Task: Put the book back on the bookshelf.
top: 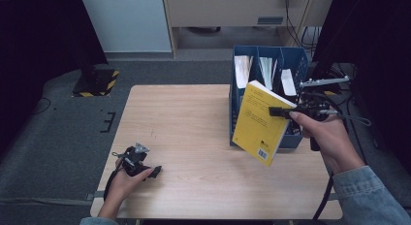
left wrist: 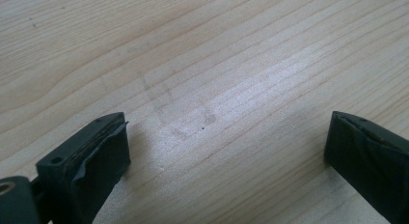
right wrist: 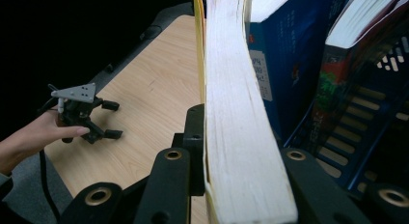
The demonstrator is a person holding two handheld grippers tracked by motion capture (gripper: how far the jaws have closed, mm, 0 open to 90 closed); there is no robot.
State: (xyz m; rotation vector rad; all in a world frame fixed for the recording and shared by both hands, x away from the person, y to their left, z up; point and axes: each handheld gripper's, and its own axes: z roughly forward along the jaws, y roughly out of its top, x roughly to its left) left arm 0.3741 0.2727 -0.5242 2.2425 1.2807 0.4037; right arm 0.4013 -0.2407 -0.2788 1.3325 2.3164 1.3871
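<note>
The right tool (top: 282,111) pinches the yellow book (top: 259,122) by its page edge, tilted just in front of the blue rack (top: 294,57), likely for slotting in. The left tool (top: 154,172) rests spread on the table (top: 194,118), well clear of the rack.

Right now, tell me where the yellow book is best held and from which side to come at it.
Keep the hold as it is: the right tool is shut across the yellow book at its upper page edge, one jaw on each cover, coming from the person's right. The book hangs tilted before the blue file box, so its flat covers give both jaws broad contact.
</note>
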